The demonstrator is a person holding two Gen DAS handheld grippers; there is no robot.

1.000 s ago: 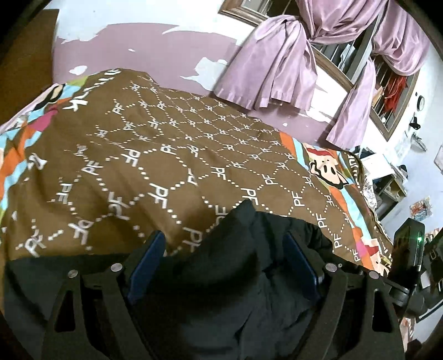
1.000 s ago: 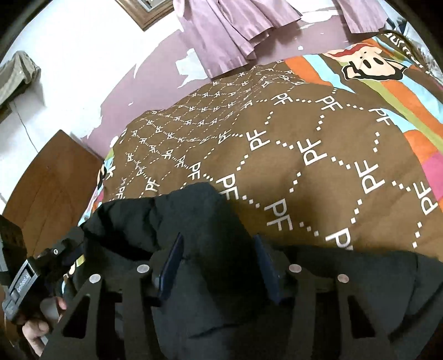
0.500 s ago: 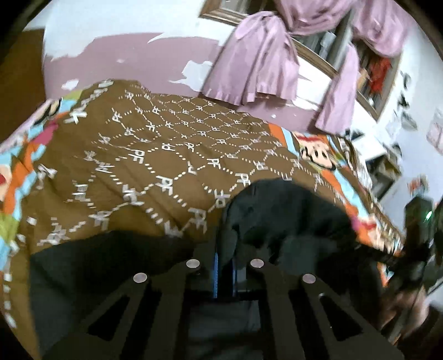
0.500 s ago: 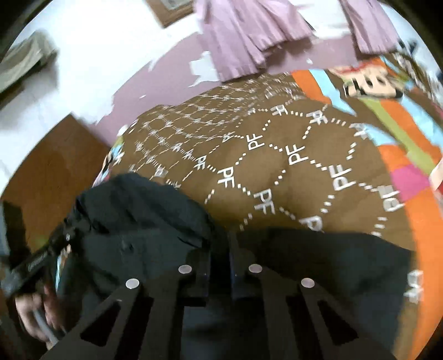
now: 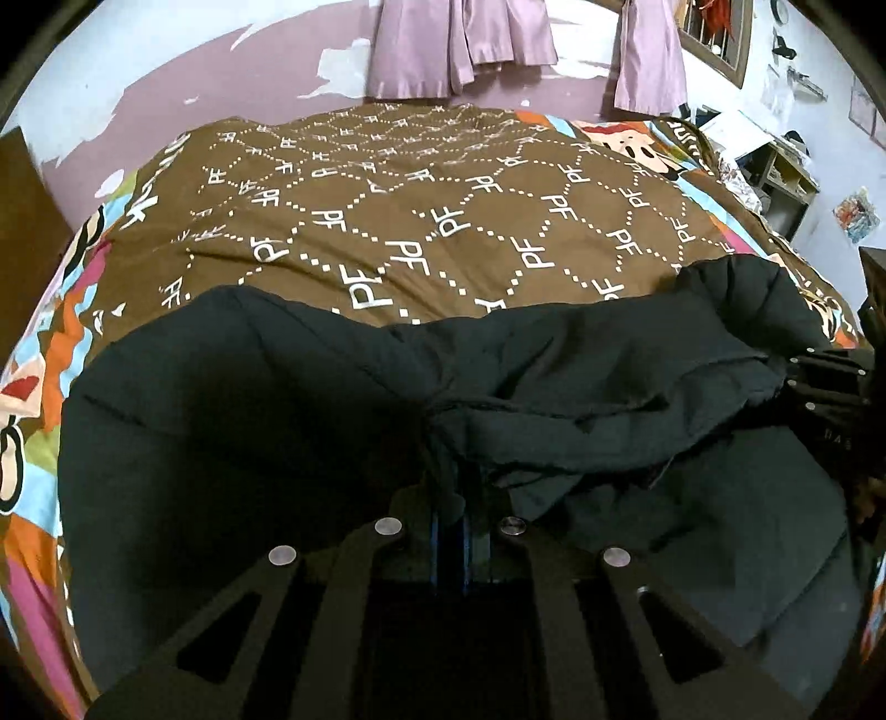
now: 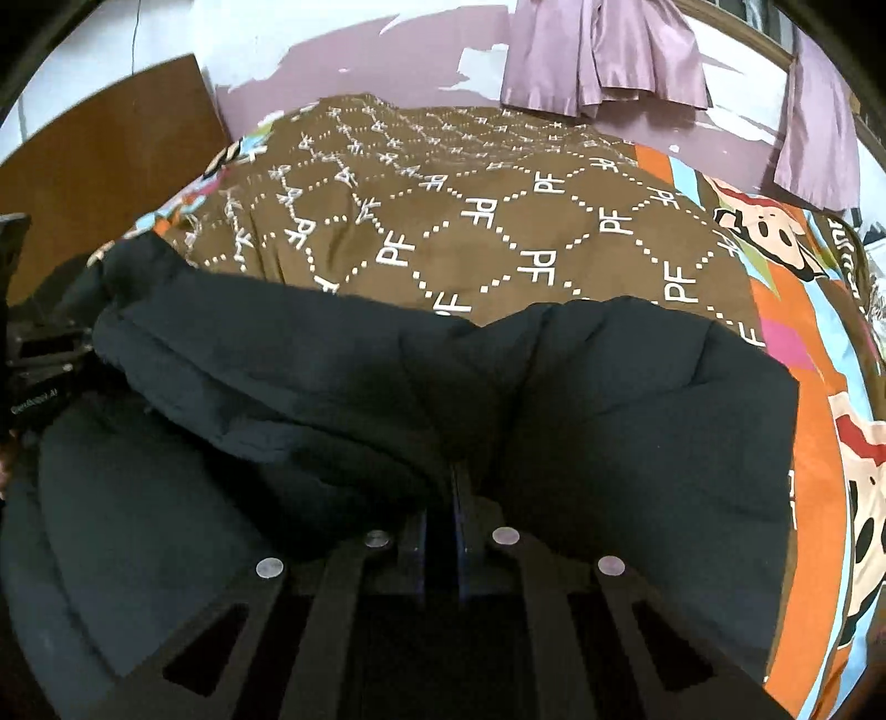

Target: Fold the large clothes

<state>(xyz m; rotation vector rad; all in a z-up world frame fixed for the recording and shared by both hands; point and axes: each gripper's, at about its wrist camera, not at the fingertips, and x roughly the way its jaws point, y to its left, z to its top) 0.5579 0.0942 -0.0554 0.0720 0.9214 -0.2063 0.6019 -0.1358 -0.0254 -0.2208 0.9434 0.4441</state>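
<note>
Lying on the patterned bed (image 5: 443, 221), the black jacket (image 5: 249, 415) is pinched — seemingly at a fold — by both closed tongs: left (image 5: 451, 493), right (image 6: 443, 487).

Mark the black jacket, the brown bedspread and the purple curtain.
black jacket (image 5: 249, 399), left wrist view, broad panel left of centre.
brown bedspread (image 5: 443, 183), left wrist view, patterned middle.
purple curtain (image 6: 603, 55), right wrist view, hanging folds.

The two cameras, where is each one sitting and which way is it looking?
Left wrist: rides on the left gripper, looking down its fingers over the black jacket and bed cover; the right gripper shows at the right edge.
Right wrist: rides on the right gripper, same direction; the left gripper shows at the left edge.
Shared: jacket, bed cover, purple curtains.
</note>
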